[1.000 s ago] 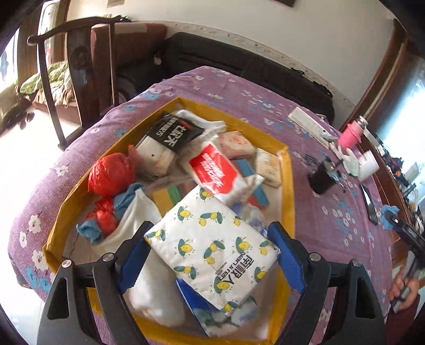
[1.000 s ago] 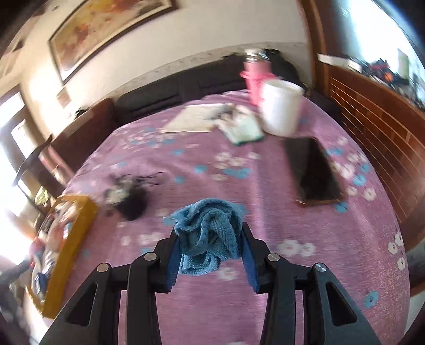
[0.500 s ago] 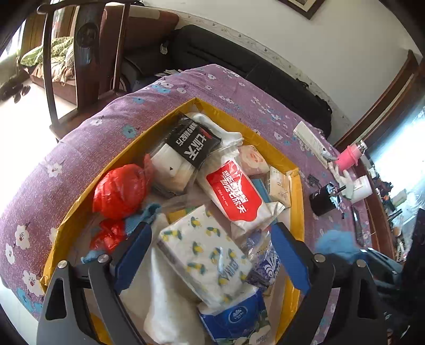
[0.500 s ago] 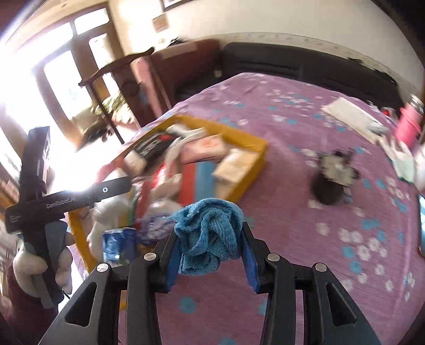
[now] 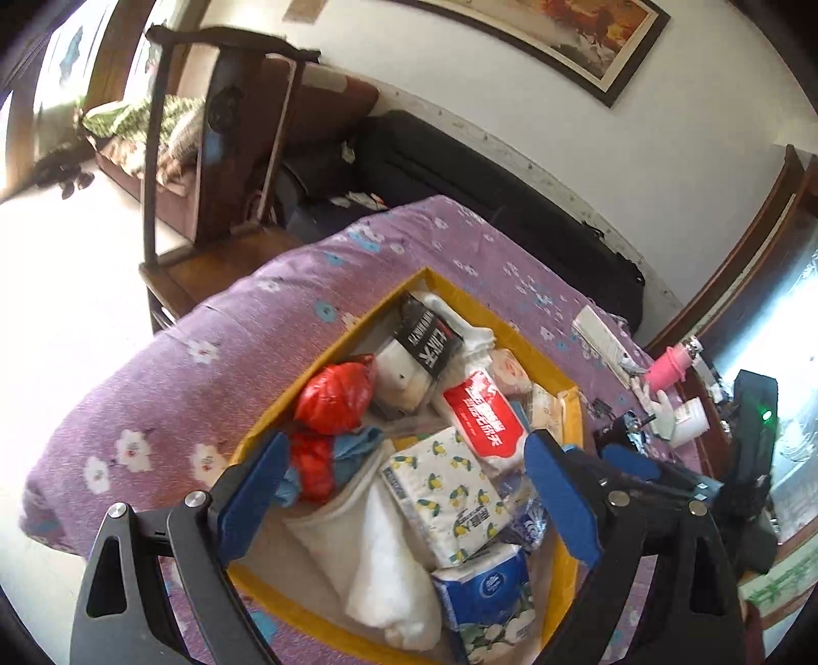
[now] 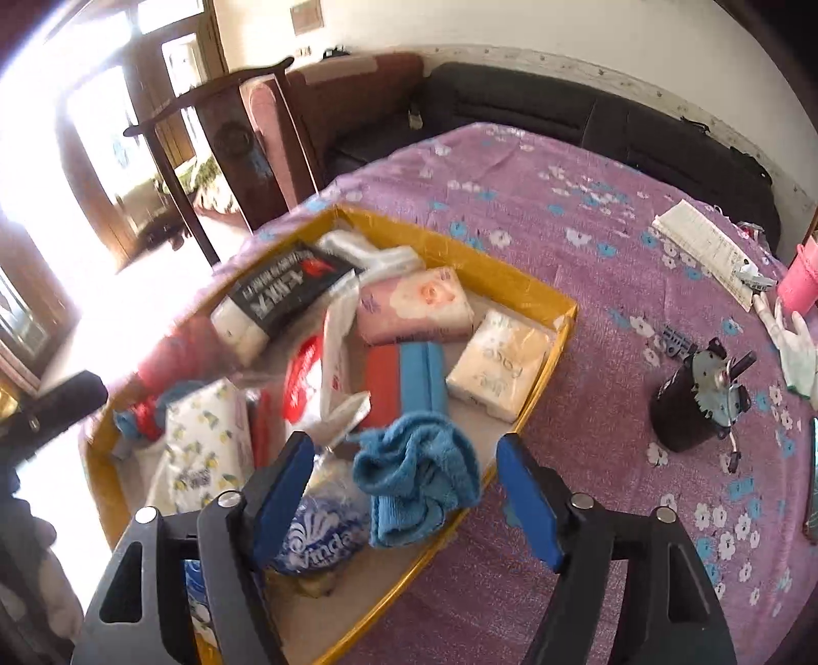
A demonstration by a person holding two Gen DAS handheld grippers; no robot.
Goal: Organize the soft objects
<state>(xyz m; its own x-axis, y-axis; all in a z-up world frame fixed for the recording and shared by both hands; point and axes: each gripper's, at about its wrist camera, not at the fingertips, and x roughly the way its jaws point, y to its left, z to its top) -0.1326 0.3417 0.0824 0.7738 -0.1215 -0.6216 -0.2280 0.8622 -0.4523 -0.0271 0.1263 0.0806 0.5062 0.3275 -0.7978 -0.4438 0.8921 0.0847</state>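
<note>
right gripper (image 6: 404, 491): jaws just opened, apart | blue cloth (image 6: 416, 473): between them, unclamped, over yellow tray (image 6: 557, 327) edge

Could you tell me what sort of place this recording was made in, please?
Most likely a home living room: a dark sofa runs along the wall, a framed painting hangs above it, and a wooden chair stands beside a table under a purple floral cloth.

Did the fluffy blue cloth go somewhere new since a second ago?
Yes. The blue cloth went from the bare purple tablecloth over to the yellow tray; the right gripper has just opened, pads clear of it.
</note>
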